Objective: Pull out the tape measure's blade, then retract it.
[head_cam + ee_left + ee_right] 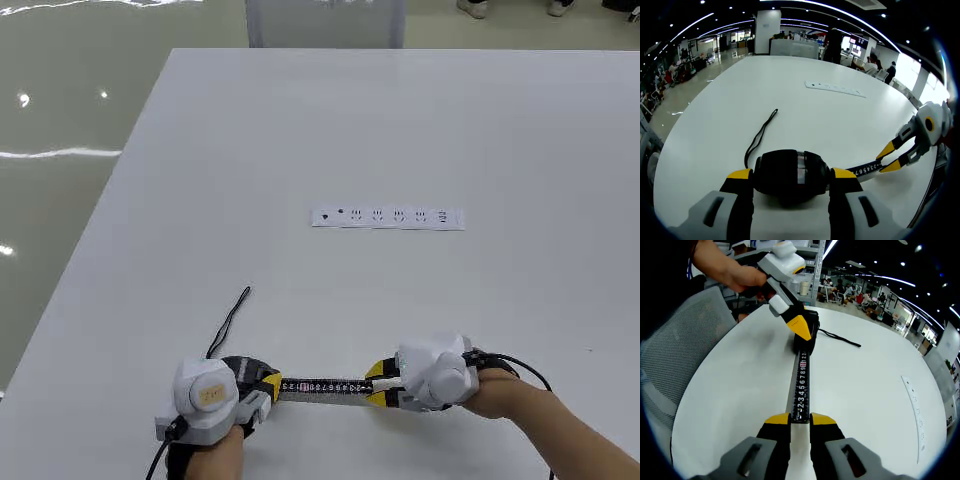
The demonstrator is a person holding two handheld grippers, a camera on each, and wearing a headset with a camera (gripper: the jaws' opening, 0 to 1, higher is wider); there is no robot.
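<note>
Near the desk's [400, 130] near edge, the left tongs [792, 176] pinch the black tape measure [785, 165] across its rounded case. The right tongs [800, 419] are pressed together on the tip of its blade [801, 385], which lies drawn out between them. The case looks hard, smooth and fairly light, so likely to slip; its flat sides suit gripping best. The blade seems thin, springy and prone to snap back; its end hook is the place to hold. Digits 2 to 9 read on it; no brand is legible.
</note>
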